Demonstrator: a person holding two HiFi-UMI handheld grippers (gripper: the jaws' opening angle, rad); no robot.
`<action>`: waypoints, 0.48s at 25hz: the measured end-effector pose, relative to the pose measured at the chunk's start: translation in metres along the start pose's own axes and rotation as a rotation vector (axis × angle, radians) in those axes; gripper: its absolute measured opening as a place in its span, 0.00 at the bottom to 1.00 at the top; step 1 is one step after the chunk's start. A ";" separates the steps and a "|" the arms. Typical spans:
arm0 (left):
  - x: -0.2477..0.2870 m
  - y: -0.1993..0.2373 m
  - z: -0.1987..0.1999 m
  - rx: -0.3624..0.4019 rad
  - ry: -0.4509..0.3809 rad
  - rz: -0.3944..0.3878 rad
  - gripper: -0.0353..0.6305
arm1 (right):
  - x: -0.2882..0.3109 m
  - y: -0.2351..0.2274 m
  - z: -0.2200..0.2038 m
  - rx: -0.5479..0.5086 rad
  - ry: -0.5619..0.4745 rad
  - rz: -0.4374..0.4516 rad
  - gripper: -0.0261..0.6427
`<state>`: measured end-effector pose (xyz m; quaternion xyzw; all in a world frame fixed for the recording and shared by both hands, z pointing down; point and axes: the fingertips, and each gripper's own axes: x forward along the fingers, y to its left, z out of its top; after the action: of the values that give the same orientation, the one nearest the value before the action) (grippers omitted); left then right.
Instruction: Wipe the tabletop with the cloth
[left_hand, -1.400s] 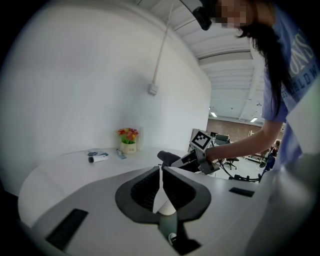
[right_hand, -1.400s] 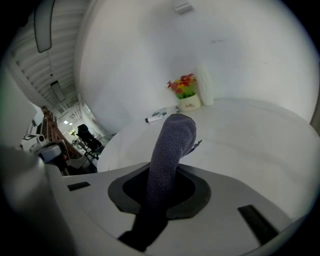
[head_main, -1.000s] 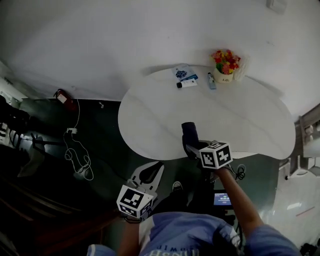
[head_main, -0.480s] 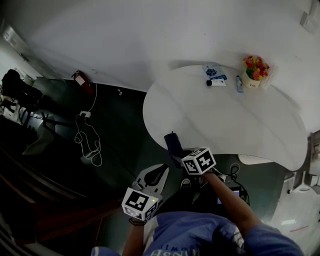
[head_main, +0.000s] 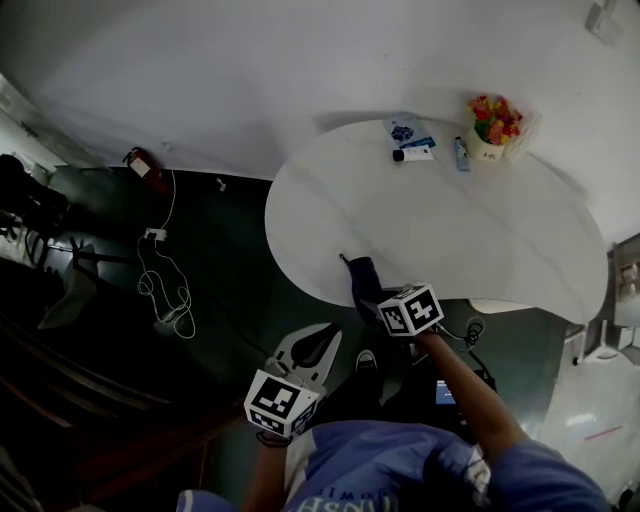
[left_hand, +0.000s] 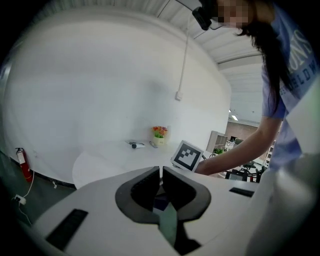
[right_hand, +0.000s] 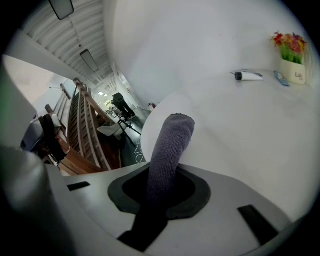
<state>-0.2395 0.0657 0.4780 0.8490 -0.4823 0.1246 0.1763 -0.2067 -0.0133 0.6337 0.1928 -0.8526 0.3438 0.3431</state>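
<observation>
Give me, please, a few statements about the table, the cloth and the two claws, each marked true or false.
1. The right claw is shut on the cloth. True.
2. The left claw holds a second cloth. False: it is shut with nothing in it.
3. The flower pot stands at the far edge of the table, by the wall. True.
4. The cloth is at the middle of the table. False: it is at the near edge.
5. The left claw hangs over the table. False: it is off the table, above the dark floor.
</observation>
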 end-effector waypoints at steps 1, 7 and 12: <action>0.007 -0.004 0.003 0.007 0.000 -0.014 0.08 | -0.008 -0.010 -0.001 0.015 -0.008 -0.018 0.15; 0.054 -0.035 0.025 0.051 -0.001 -0.109 0.08 | -0.063 -0.075 -0.018 0.126 -0.063 -0.112 0.15; 0.101 -0.077 0.041 0.083 0.008 -0.178 0.08 | -0.121 -0.138 -0.045 0.210 -0.104 -0.183 0.15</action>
<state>-0.1201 0.0067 0.4655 0.8945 -0.3988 0.1315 0.1532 -0.0251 -0.0647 0.6335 0.3222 -0.8073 0.3880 0.3066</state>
